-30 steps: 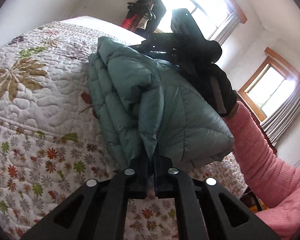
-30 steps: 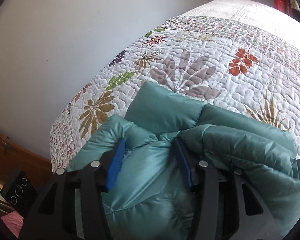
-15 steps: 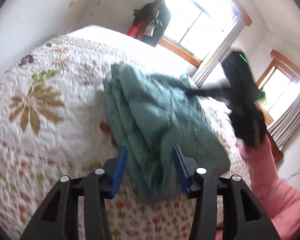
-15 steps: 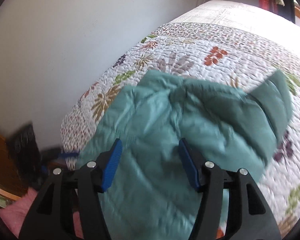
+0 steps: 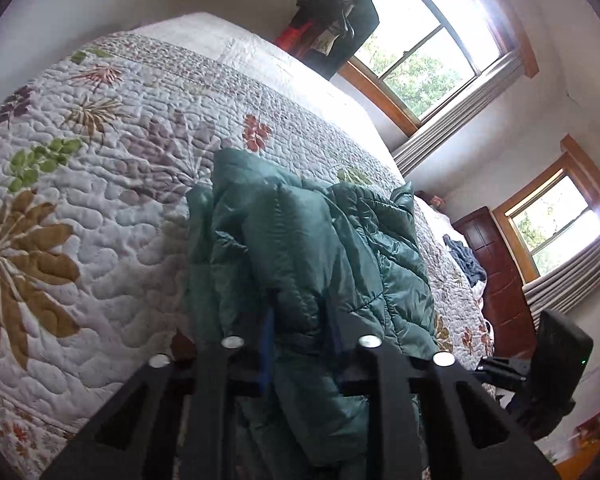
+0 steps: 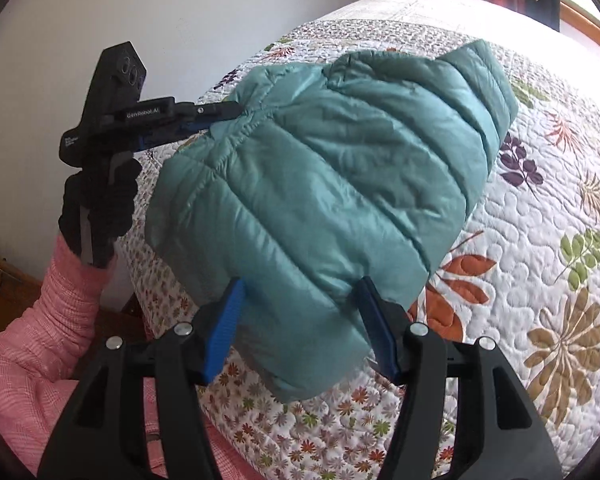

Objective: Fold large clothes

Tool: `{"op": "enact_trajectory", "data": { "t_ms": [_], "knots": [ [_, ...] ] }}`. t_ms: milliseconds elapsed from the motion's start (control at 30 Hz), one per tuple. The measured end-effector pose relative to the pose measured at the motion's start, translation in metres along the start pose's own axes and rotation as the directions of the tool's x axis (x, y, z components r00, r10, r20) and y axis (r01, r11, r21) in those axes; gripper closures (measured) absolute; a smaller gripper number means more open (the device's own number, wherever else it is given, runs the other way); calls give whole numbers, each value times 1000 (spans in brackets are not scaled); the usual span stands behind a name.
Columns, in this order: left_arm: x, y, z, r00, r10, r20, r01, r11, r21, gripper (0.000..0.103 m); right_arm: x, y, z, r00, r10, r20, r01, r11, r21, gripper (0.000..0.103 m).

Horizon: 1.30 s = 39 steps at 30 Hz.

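While the folded teal jacket [image 6: 320, 184] lies near the bed's [image 6: 540, 208] front edge, long axis running away from it, the left gripper [image 6: 224, 114] pinches its far-left hem (closer hold), and the right gripper [image 6: 300, 320] gapes around the near end, unclamped.

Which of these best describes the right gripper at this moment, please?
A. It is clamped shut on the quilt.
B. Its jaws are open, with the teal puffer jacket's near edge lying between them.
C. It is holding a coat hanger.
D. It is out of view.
B: the right gripper shows its blue pads spread wide apart, with the near edge of the teal puffer jacket between them, not squeezed.
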<state>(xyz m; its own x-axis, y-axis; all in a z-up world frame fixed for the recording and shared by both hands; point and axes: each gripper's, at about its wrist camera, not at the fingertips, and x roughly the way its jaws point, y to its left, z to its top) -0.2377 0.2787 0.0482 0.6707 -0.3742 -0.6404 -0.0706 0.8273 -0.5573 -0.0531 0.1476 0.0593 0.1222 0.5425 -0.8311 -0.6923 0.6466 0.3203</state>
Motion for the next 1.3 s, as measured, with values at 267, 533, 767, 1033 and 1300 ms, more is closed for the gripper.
{"op": "enact_trajectory", "data": {
  "t_ms": [267,533,767,1033,1300],
  "knots": [
    [-2,23,-20,1000,20,-17,-20,1000,-10,92,12,2,-5,1000,9,9,-9,1000,-11,42],
    [7,27,-29,999,38,-30,-38,999,-7,90,16,-3,-3,999,42,16,-43,999,26,39],
    [-16,18,-19,1000,27,-7,-27,1000,-16,42,-4,-38,-5,988,126,86,-139,975,171,31],
    [-3,12,-10,997,-22,-72,23,1000,11,17,1,-82,-4,969,198,150,-237,921,311,21],
    [28,36,-15,977,-154,-148,145,987,-68,11,19,-109,-12,941,289,174,-336,852,401,18]
  ]
}}
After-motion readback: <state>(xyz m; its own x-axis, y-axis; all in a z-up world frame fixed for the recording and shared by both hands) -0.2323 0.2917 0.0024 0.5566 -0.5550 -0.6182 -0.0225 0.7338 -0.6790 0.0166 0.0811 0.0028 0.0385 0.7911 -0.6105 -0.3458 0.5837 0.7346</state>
